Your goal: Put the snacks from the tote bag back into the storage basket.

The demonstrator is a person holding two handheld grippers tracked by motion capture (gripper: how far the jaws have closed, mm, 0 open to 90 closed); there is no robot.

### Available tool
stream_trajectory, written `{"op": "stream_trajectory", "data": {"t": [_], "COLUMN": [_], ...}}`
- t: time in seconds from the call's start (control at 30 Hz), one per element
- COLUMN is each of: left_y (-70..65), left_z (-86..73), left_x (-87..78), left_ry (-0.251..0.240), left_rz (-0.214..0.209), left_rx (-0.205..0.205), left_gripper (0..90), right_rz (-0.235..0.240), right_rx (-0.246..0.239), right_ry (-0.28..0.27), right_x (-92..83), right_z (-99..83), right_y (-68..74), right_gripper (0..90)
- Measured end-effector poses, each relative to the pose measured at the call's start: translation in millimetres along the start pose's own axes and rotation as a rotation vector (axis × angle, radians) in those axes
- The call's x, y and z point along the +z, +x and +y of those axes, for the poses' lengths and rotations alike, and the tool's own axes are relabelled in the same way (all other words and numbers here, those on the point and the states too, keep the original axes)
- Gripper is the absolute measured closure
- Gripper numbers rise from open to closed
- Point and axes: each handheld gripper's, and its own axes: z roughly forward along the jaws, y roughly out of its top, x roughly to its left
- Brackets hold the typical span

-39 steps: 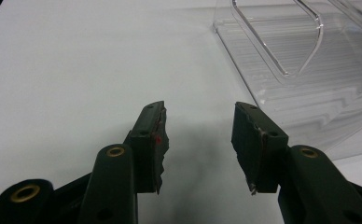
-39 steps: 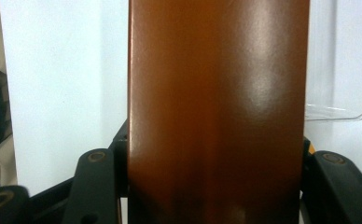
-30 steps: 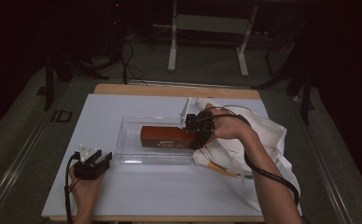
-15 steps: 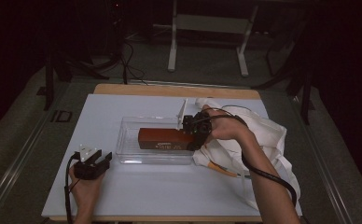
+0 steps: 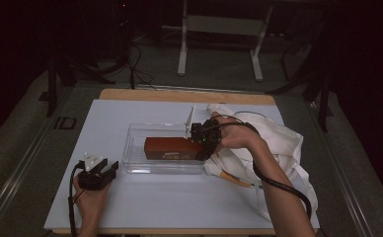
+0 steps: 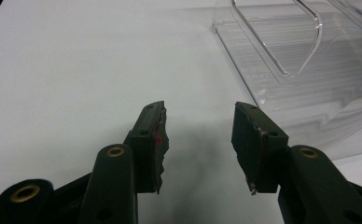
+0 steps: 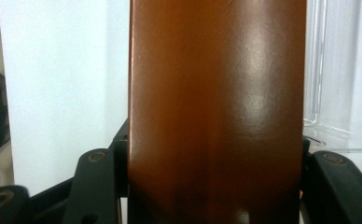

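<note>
Right claw [image 5: 205, 143] is clamped on one end of the long reddish-brown rectangular box [image 5: 173, 148]; in the right gripper view the box [image 7: 216, 112] fills the gap between the jaws, both pads hard against its sides. The box lies lengthwise inside the clear plastic bin [image 5: 135, 163] mid-table, whether resting on the floor or just above it can't be told. Left claw [image 5: 98, 174] sits released on the white table [image 5: 145, 202], near the bin's front-left corner, nothing between its jaws.

Risks, as judged:
- End-only grip on a long box: the far end may sag or pivot and slip out.
- Box may catch the bin wall and drag the light bin, since the left claw isn't bracing it.
- Cream cloth bag [image 5: 283, 148] lies right beside the right hand; cable or sleeve could snag it.
</note>
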Motion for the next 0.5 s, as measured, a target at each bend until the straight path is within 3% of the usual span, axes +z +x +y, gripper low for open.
{"op": "stream_trajectory", "data": {"t": [0.5], "left_y": [0.0], "left_z": [-0.1], "left_x": [-0.1], "left_ry": [0.0], "left_rz": [-0.001], "left_rx": [0.0], "left_gripper": [55.1], "right_rz": [0.013], "right_rx": [-0.009], "right_ry": [0.014], "right_x": [5.5], "right_z": [8.1], "right_y": [0.5], "right_gripper": [43.0]}}
